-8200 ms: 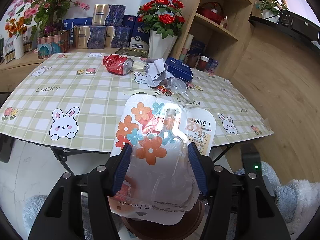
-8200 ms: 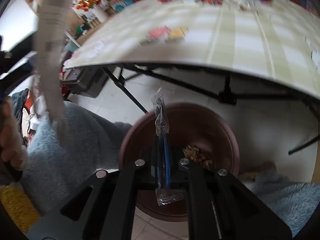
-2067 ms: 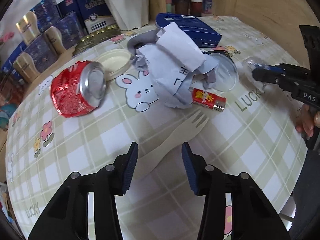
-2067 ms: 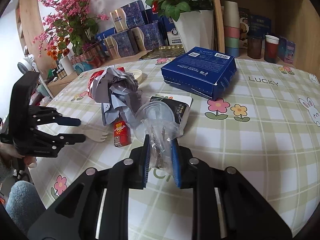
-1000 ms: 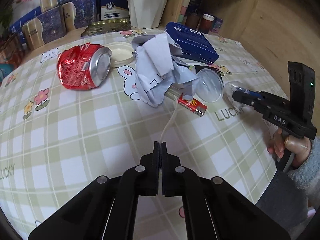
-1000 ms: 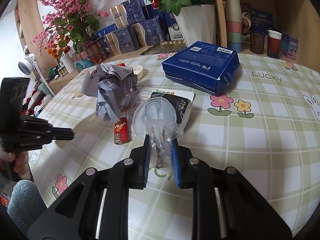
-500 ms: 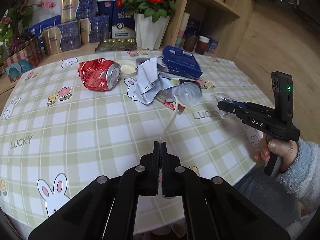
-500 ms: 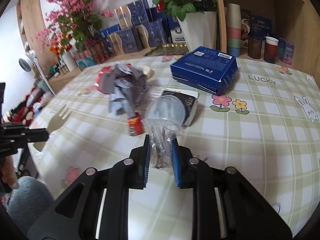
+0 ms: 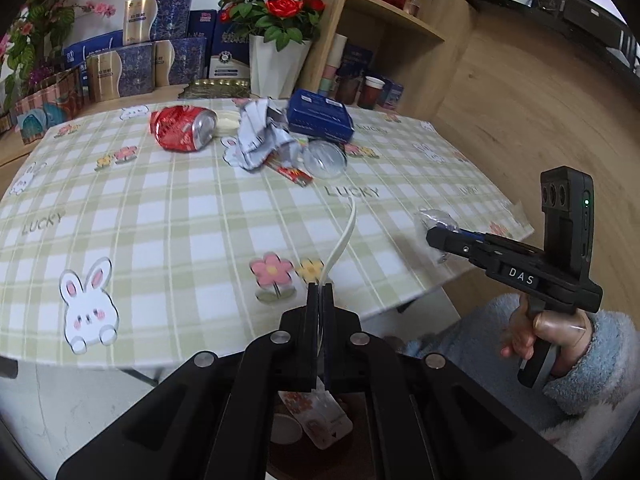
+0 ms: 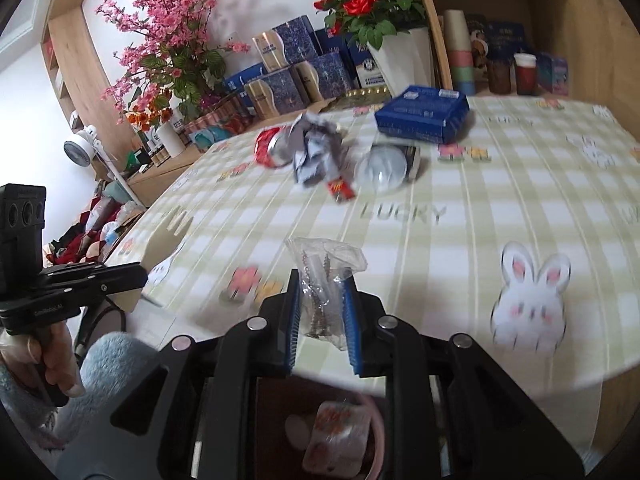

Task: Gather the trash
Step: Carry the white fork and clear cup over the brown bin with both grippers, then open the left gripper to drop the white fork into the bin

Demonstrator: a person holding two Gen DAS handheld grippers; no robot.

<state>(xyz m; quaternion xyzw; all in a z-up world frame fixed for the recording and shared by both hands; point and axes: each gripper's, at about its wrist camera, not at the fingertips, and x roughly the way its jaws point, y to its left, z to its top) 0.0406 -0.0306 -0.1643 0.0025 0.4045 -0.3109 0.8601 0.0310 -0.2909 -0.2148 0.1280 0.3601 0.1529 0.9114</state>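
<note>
Trash is held in both grippers: a wooden fork (image 9: pixel 343 240) is pinched edge-on by the left gripper (image 9: pixel 320 292), a clear plastic bag (image 10: pixel 325 280) by the right gripper (image 10: pixel 322 300).

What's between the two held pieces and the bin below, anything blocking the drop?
Nothing visible. The left gripper pinches the fork; the right gripper clamps the clear plastic bag. Both sit near the table edge, with the brown bin open beneath, holding only a flowered wrapper.
</note>
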